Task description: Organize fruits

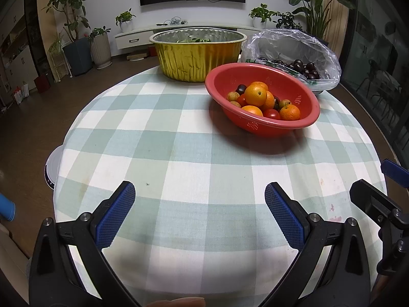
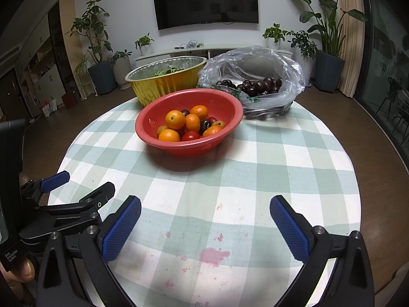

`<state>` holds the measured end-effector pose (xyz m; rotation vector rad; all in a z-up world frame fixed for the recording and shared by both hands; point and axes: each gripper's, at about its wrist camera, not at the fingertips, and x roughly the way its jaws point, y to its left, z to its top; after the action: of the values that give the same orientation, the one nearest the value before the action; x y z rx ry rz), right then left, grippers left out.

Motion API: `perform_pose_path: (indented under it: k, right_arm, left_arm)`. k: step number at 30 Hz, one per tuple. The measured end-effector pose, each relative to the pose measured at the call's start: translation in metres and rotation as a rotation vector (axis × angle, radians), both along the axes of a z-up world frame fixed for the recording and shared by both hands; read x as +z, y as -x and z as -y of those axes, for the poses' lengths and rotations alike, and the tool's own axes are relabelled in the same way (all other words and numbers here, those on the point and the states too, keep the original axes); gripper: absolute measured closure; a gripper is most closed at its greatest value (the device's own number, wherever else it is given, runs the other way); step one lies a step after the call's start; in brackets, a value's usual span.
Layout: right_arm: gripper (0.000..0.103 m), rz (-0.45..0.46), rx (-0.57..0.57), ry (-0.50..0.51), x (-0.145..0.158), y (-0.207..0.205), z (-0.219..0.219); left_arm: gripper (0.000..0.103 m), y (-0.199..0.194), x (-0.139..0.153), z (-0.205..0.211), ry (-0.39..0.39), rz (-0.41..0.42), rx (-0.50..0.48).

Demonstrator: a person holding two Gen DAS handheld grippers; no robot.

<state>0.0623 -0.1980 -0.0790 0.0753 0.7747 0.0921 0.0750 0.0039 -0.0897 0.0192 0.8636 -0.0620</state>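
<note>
Covering round table (image 2: 332, 168): checked cloth (image 2: 230, 179).

Dim room — sharp centre, fisheye-warped, vignetted edges.

A round worktop (image 2: 255, 179) in checked cloth carries, well ahead of the tongs, a red bowl (image 2: 222, 107), a gold foil tub (image 2: 163, 87) and a plastic bag (image 2: 288, 71) behind it.

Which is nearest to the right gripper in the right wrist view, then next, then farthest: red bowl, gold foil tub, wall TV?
From the right gripper, jaws open:
1. Red bowl, mid-table, slightly left.
2. Gold foil tub, behind the bowl, left.
3. Wall TV, across the room.
</note>
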Motion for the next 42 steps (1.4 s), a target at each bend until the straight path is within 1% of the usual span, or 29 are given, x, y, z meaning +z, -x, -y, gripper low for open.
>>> perform_pose_path:
  k: [9, 12, 16, 42]
  right_arm:
    - [0.0, -0.001, 0.0, 0.0, -0.0007, -0.0002, -0.0006]
    - [0.0, -0.002, 0.0, -0.001, -0.0008, -0.0001, -0.0006]
    - [0.0, -0.003, 0.0, 0.0, -0.0008, 0.0, -0.0007]
    - [0.0, -0.003, 0.0, -0.001, 0.0004, 0.0001, -0.0004]
  left_arm:
    - [0.0, 0.0001, -0.0006, 0.0012, -0.003, -0.003, 0.0]
    - [0.0, 0.0, -0.0017, 0.0024, -0.018, -0.008, 0.005]
    - [0.0, -0.0005, -0.0029, 0.0017, -0.008, -0.015, 0.003]
    - [0.0, -0.001, -0.0049, 0.004, -0.011, -0.027, -0.019]
